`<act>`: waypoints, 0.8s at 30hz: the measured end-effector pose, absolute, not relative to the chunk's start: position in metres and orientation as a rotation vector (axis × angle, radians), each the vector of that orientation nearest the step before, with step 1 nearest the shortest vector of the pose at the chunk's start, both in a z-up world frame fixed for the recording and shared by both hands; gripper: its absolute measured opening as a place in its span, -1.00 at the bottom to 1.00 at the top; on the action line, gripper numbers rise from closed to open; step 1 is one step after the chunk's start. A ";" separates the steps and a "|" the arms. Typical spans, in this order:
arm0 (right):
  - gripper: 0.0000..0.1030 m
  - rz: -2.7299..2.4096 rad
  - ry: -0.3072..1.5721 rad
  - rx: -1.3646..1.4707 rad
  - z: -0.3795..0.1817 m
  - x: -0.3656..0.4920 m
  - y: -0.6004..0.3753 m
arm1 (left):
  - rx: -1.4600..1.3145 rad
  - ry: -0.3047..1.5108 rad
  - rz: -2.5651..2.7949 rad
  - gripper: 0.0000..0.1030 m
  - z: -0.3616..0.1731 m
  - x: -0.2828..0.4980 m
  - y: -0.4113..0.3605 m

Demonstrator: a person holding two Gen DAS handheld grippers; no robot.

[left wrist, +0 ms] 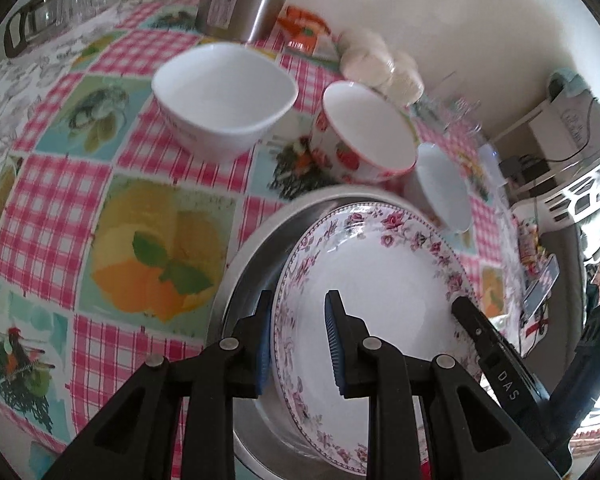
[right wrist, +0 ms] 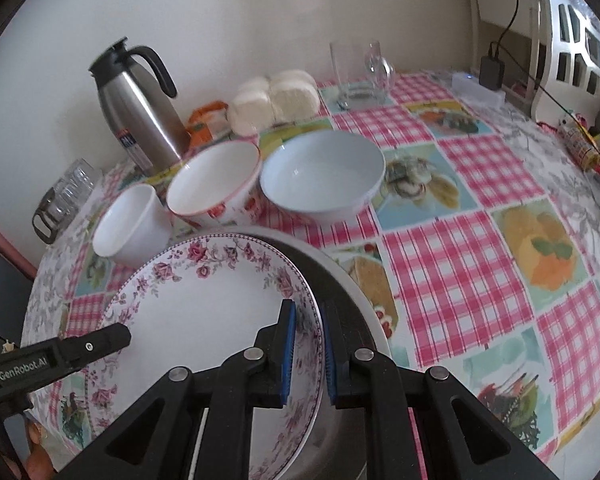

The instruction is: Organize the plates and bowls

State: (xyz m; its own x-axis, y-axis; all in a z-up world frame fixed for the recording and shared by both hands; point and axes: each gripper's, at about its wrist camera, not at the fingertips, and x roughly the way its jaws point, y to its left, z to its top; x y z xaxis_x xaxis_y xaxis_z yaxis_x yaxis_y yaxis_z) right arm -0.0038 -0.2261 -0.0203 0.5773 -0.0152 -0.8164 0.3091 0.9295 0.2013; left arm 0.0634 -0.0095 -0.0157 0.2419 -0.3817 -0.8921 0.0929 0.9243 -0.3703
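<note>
Holding the floral plate (left wrist: 380, 280) by opposite rims: left gripper (left wrist: 298, 344) clamped on one edge, right gripper (right wrist: 306, 354) clamped on the other, plate just over the metal tray (left wrist: 256, 248). Beyond the plate sit the square white bowl (left wrist: 224, 96), strawberry bowl (left wrist: 364, 132), and pale blue bowl (right wrist: 322, 172). Best lowered level, both sides together, released only once seated.

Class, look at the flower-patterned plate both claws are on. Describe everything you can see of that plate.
The floral plate is round and glossy, ceramic by its look, with a plain white centre and a band of pink roses inside a dotted edge. It is empty and sits tilted over a larger metal dish. The left claw pinches its rim on one side, the right claw on the opposite side. Three bowls stand behind it on the checked tablecloth.
</note>
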 end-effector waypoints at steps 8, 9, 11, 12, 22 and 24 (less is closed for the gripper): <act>-0.68 -0.193 0.997 0.343 -0.035 0.000 -0.226 | -0.228 1.338 -0.299 -0.53 -0.025 0.065 -0.013; -0.67 -0.192 1.003 0.345 -0.037 0.000 -0.226 | -0.224 1.348 -0.294 -0.53 -0.027 0.065 -0.014; -0.65 -0.190 1.009 0.347 -0.038 0.000 -0.226 | -0.215 1.363 -0.287 -0.53 -0.031 0.065 -0.015; -0.63 -0.188 1.013 0.347 -0.039 0.000 -0.226 | -0.212 1.374 -0.283 -0.53 -0.033 0.065 -0.016; -0.54 -0.170 1.045 0.347 -0.046 0.003 -0.226 | -0.194 1.389 -0.273 -0.51 -0.038 0.066 -0.022; -0.53 -0.168 1.047 0.342 -0.046 0.003 -0.226 | -0.195 1.388 -0.273 -0.47 -0.038 0.065 -0.022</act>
State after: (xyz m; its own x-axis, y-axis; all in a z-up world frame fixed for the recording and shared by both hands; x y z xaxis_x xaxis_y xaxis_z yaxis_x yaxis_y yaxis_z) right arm 0.0030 -0.2257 -0.0458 0.4939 0.0256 -0.8692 0.2966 0.9347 0.1961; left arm 0.0652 -0.0219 -0.0380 0.1586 -0.3036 -0.9395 0.0755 0.9525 -0.2950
